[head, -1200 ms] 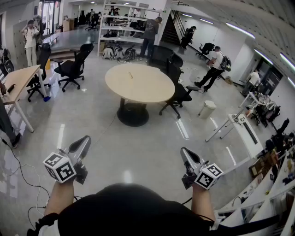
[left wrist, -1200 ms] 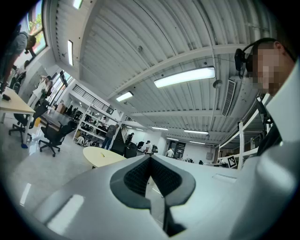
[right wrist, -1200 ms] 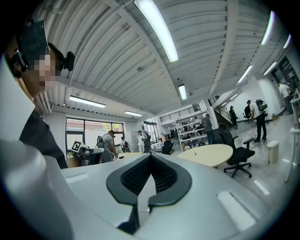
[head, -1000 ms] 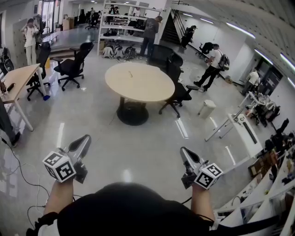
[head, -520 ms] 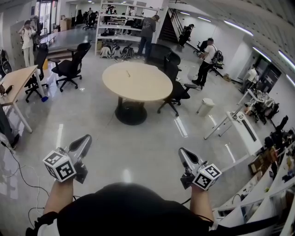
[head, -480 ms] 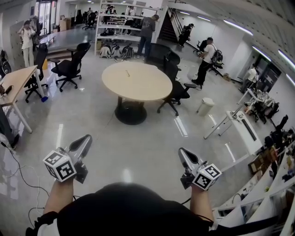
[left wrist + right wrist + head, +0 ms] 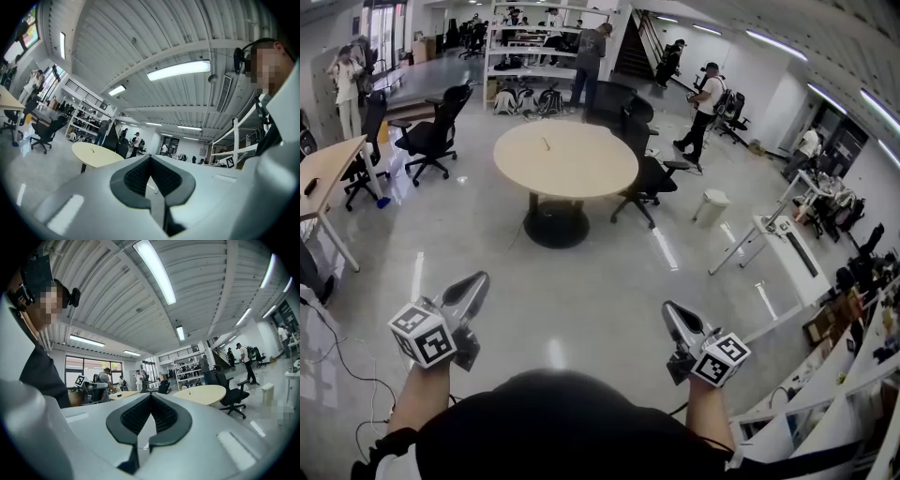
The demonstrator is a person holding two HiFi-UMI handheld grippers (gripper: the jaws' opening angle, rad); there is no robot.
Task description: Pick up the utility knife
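Note:
A small thin object, likely the utility knife (image 7: 547,144), lies on the round beige table (image 7: 581,173) far ahead across the floor. It also shows as a speck on that table in the left gripper view, knife (image 7: 93,150), and in the right gripper view, knife (image 7: 189,392). My left gripper (image 7: 476,279) is held out level at the lower left, shut and empty. My right gripper (image 7: 668,309) is at the lower right, also shut with nothing in it. Both are well short of the table. In their own views the left gripper (image 7: 150,157) and the right gripper (image 7: 150,396) show pads meeting.
Black office chairs (image 7: 649,178) stand at the table's far right, another chair (image 7: 431,136) to its left. A wooden desk (image 7: 323,173) is at the left edge, a white bin (image 7: 711,206) and a folding table (image 7: 787,253) to the right. Several people stand by the shelves (image 7: 534,56).
The view has shifted forward and a little right, so the round table sits further left in the frame. Both grippers keep the same shut pose. A person at the back right has walked on.

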